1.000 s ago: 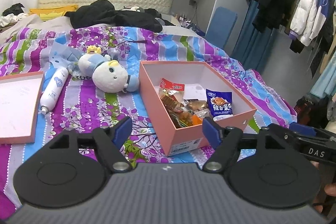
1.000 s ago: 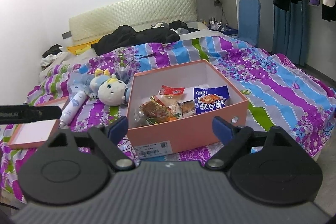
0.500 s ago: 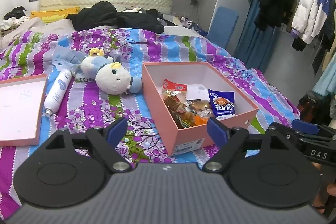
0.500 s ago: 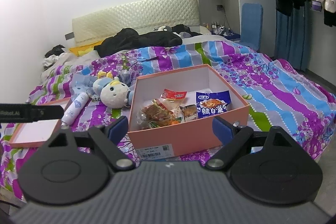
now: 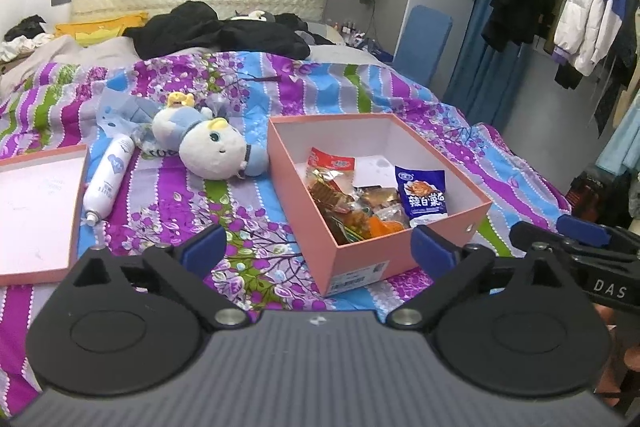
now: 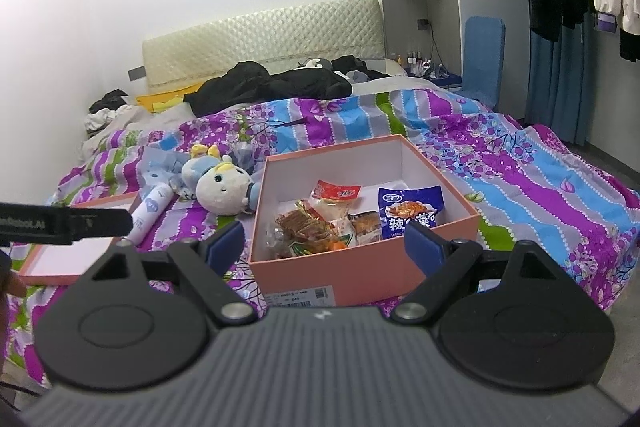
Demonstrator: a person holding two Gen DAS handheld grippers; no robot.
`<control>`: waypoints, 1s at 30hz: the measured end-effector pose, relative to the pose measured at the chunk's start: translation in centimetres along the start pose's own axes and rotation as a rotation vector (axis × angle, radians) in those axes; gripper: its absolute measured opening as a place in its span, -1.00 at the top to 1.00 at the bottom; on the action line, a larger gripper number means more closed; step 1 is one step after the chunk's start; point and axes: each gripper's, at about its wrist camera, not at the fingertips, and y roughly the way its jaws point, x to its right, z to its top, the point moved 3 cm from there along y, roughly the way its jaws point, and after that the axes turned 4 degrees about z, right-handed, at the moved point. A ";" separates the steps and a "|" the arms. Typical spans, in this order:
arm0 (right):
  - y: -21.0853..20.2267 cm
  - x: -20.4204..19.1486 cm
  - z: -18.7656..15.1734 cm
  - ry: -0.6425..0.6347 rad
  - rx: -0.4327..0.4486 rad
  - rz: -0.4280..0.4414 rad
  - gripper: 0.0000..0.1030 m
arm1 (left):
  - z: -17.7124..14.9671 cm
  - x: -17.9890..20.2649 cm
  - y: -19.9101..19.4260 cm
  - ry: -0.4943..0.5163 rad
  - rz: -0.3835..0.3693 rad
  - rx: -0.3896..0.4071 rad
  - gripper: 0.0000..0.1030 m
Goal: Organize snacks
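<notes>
the left gripper (image 5: 316,251) is nearest in its own view, its jaws are opening, and nothing is between them. the right gripper (image 6: 324,241) has its jaws spread wide too and it grips nothing. both hang over the near edge of the bed, so no snack is in a grip right now. just past the tips of both grippers sits the pink box (image 6: 360,277), with its lid off. the snacks are already in it, so it looks like most of the job is done. in the box there is a blue packet (image 6: 412,213) on the right side, a red and white packet (image 6: 336,192) a bit further back, and a pile of brown and orange snack packs (image 6: 308,231) on the left side. the far part of the box floor is bare and white. no snack packet shows on the blanket (image 5: 168,203) outside the box. what may be left is to tidy the packs and put the lid on, but that is only a guess. to the left of the left gripper lies the pink lid (image 5: 36,211), flat, with nothing in it. next to the lid lies a white bottle (image 5: 108,183) on its side. further off, just left of the box, lies a soft toy (image 5: 212,151). far behind are dark clothes (image 5: 216,31) heaped on the bed.
</notes>
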 end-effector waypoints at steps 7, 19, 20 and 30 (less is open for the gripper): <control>0.0 -0.1 0.2 0.006 0.001 0.000 -0.71 | 0.5 0.0 -0.1 -0.002 0.004 0.012 -0.96; 0.0 -0.1 0.8 0.014 0.008 0.005 -0.71 | 1.1 -0.2 -0.2 -0.003 0.014 0.004 -0.98; 0.0 -0.1 0.9 0.015 0.009 0.006 -0.71 | 1.3 -0.3 -0.2 -0.009 0.011 0.002 -0.98; -0.1 -0.2 1.3 0.018 0.017 -0.001 -0.71 | 1.7 0.2 -0.7 0.004 0.003 0.011 -0.98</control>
